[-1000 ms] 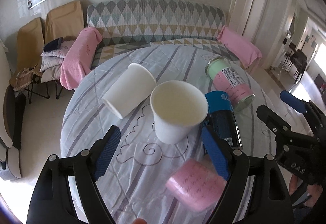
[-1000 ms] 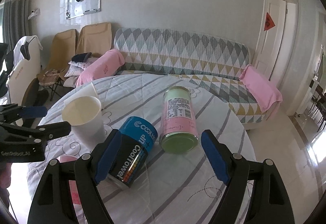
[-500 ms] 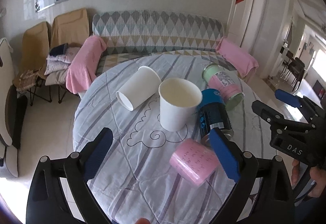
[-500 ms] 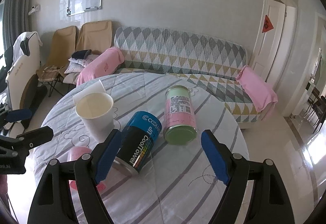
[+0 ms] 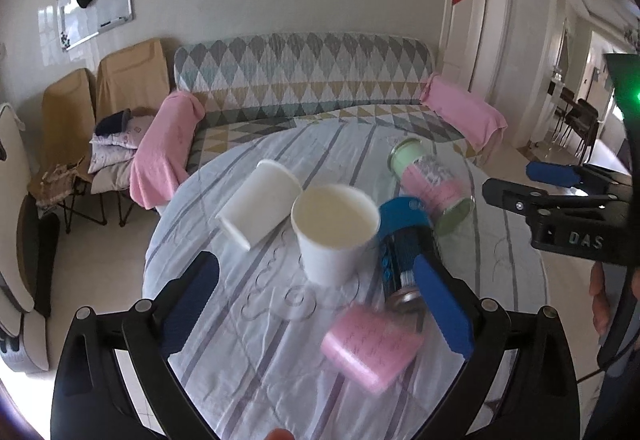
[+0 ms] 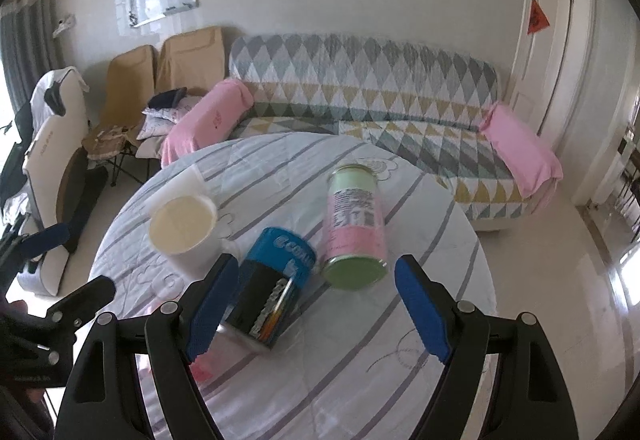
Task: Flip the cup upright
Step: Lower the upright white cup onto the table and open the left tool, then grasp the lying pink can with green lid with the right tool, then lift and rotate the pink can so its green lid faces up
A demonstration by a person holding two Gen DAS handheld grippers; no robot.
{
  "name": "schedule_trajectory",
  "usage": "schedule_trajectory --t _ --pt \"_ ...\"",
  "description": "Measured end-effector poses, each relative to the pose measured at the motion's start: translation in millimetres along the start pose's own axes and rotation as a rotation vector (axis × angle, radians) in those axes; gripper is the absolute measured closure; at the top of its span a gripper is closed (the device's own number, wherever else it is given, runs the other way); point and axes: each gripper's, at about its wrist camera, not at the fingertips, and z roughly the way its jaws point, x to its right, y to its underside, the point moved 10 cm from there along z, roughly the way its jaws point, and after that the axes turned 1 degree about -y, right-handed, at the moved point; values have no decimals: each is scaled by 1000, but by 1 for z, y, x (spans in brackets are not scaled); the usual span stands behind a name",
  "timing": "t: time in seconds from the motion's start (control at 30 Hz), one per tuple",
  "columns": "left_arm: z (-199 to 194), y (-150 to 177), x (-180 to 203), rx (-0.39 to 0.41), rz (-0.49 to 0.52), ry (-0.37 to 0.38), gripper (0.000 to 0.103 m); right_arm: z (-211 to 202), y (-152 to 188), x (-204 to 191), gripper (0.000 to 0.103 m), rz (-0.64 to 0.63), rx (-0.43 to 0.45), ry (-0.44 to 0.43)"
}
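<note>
1. Left gripper [image 5: 316, 300], lower centre of the left wrist view: blue pads spread wide apart, nothing between them, raised above the table [image 5: 248, 368].
2. Lying cup [image 5: 258, 209], centre-left of that view: white paper cup on its side on the striped cloth, mouth toward the lower left, base toward the upper right. This is judged the task's remaining item.
3. Upright cup [image 5: 334, 230], centre of the view, just right of the lying cup and possibly touching it at the rim; motion blur leaves that contact uncertain. Mouth up, empty, standing free.
4. Blue can [image 5: 402, 236], right of centre, lying flat just beside the upright cup.
5. Pink roll [image 5: 370, 346], lower right of centre, lying near the can's end.
6. Green-and-pink jar [image 5: 430, 186], upper right of centre, on its side beyond the can.
7. Right gripper [image 6: 310, 306], lower centre of the right wrist view: pads likewise held well apart, empty, raised over the can and jar.

Step in hand: between grasps; one cup stands, one lies, neither tool is engaged.

Next move, as judged: the left gripper is the nearer to the lying cup. It calls for a descent toward centre-left, pads straddling the cup wall, a light squeeze so the paper does not crush, then a rotation setting the base on the cloth clear of the standing cup.
</note>
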Motion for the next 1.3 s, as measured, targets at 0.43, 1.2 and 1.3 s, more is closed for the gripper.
schedule_trajectory --t 0.43,1.2,1.3 --pt "77 -86 19 -64 146 -60 4 106 -42 41 21 64 -268 -56" --pt "156 -86 25 -259 188 -20 4 194 -31 53 32 149 -476 -248" --pt "148 -86 24 -245 169 -5 4 177 -42 54 32 124 -375 -240"
